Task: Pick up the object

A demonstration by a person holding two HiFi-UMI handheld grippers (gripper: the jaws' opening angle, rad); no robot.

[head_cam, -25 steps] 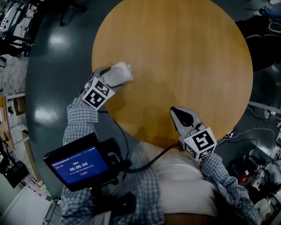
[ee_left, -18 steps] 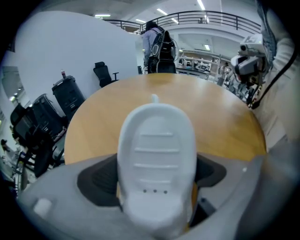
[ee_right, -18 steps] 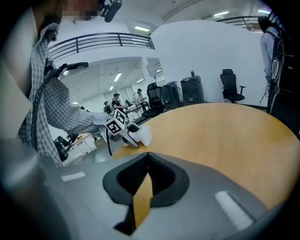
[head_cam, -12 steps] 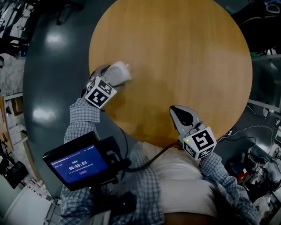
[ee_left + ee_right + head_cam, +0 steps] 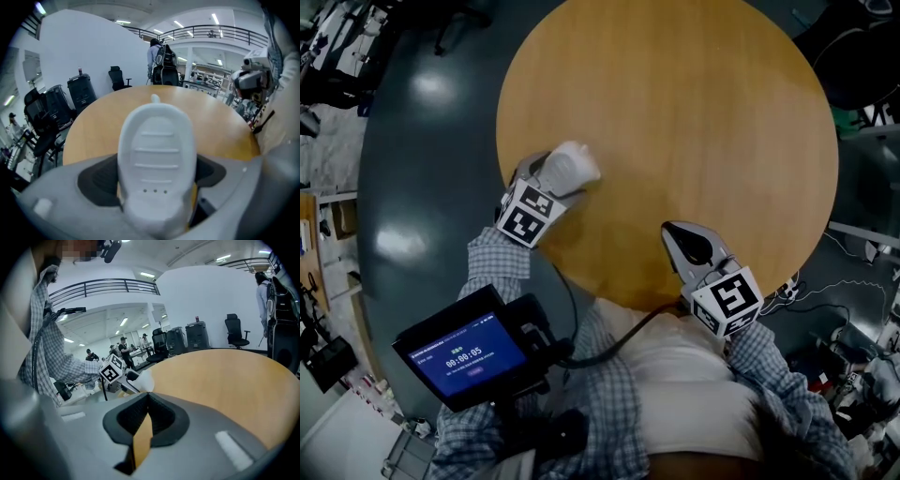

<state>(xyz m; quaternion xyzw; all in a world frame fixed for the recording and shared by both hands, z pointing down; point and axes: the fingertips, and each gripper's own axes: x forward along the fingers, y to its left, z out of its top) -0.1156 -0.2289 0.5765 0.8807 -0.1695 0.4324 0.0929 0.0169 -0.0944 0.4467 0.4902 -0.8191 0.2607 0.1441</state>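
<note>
On the round table (image 5: 694, 112), near its left edge, the white object (image 5: 572, 169) sits inside my left gripper (image 5: 155, 164). Its fingers (image 5: 96, 176) have just opened wide and do not seem to pinch it yet. I should centre it between both pads, then close gently before lifting. My right gripper (image 5: 147, 397) rests closed and empty.

**Worktop mostly bare**

The worktop (image 5: 703, 122) lies open across its middle and far side. Only the white object (image 5: 572, 169) by the left rim and the right claw (image 5: 672, 232) at the near edge take room. Chairs (image 5: 117, 77) crowd beyond the far rim.
</note>
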